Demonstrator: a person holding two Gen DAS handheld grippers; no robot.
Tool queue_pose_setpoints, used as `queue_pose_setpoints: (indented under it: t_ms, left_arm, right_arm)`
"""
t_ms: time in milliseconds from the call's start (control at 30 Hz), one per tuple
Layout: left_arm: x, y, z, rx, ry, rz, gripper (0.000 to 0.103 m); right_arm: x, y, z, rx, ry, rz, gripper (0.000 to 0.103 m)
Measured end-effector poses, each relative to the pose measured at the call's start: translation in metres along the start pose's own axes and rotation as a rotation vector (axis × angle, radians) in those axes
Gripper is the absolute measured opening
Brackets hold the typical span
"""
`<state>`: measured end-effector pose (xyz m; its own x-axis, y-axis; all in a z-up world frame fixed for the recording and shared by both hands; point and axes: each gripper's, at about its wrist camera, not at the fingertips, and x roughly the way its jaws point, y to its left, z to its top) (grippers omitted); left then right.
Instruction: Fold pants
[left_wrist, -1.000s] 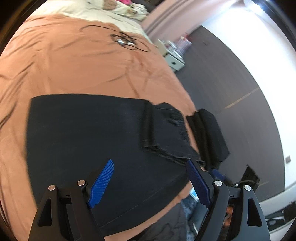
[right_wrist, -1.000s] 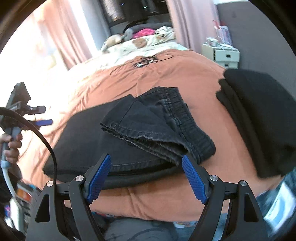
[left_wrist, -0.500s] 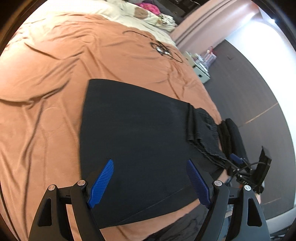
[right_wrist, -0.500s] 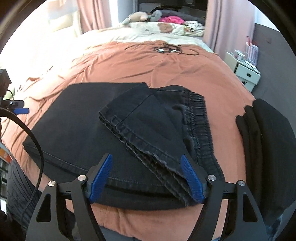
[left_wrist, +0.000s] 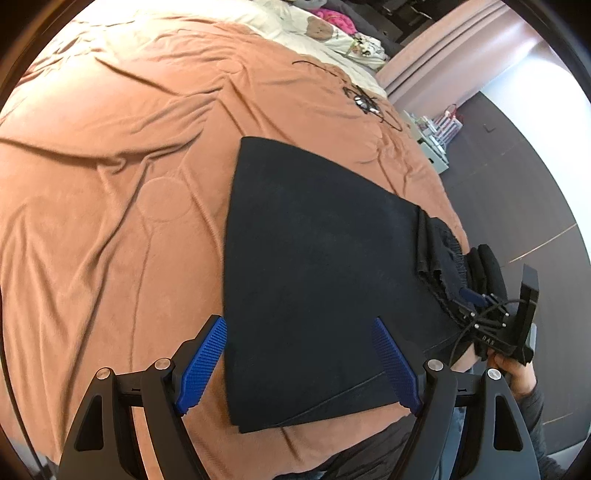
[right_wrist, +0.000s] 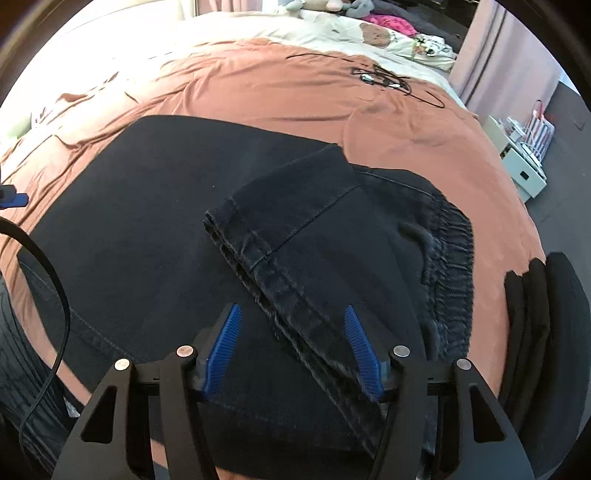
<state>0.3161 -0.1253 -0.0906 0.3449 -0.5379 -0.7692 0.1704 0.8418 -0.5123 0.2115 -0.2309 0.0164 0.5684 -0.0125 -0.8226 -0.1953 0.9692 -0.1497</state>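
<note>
Here, a pair of black denim pants (right_wrist: 192, 236) is shown partly folded on a bed, spread over a rust-coloured bedspread (left_wrist: 110, 192), with the hem ends of the legs (right_wrist: 288, 236) already laid back over the elastic waistband (right_wrist: 452, 258). The step in hand is judged to be the next fold, for which both grippers are being set at the near edge of the garment.

The left gripper (left_wrist: 299, 365) is held above the near left corner of the fold; its fingers (left_wrist: 201, 365) stand wide apart and nothing is gripped. The right gripper (right_wrist: 291, 350) is poised over the frayed hem layers; its fingers have just been closing, yet a gap remains on both sides and the cloth between them is not seen to be pinched.

The next move is judged to call for both grippers to be lowered onto the near edge, all layers caught together, and the edge carried across evenly.

A stack of dark folded garments (right_wrist: 543, 325) lies just beside the waistband on the right. A tangled cable (right_wrist: 384, 79) lies well apart, farther up the bed, with pillows and soft toys (right_wrist: 369, 29) beyond. A white bedside cabinet (right_wrist: 517, 162) stands off the bed. Nothing is seen to block the fold.
</note>
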Motion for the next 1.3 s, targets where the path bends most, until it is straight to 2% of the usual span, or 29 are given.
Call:
queue_pose_setpoints:
  t_ms: [200, 267, 333, 500, 767, 1033, 1200, 1300]
  left_arm:
    - [0.006, 0.011, -0.007, -0.031, 0.013, 0.002, 0.082]
    - [0.008, 0.013, -0.008, -0.040, 0.018, -0.001, 0.082]
    - [0.009, 0.016, -0.008, -0.048, 0.020, -0.006, 0.081]
    - [0.007, 0.026, -0.009, -0.086, 0.005, -0.016, 0.081]
    - [0.004, 0.033, -0.009, -0.110, -0.005, -0.021, 0.081]
    - [0.006, 0.031, -0.007, -0.110, -0.003, -0.031, 0.081]
    - [0.009, 0.031, -0.005, -0.116, 0.002, -0.031, 0.081]
    - [0.010, 0.033, -0.005, -0.119, 0.005, -0.025, 0.081]
  right_arm:
    - [0.024, 0.006, 0.011, -0.049, 0.056, -0.035, 0.040]
    - [0.026, 0.001, 0.014, -0.024, 0.052, -0.018, 0.037]
    - [0.024, -0.006, 0.017, 0.010, 0.039, 0.007, 0.026]
    - [0.016, -0.030, 0.021, 0.087, 0.007, 0.034, 0.004]
    - [0.006, -0.066, 0.028, 0.182, -0.042, 0.040, 0.002]
    - [-0.002, -0.119, 0.036, 0.307, -0.082, -0.045, 0.000]
    - [-0.001, -0.136, 0.033, 0.375, -0.060, -0.087, 0.001]
    - [-0.007, -0.136, 0.031, 0.390, -0.079, -0.081, 0.001]
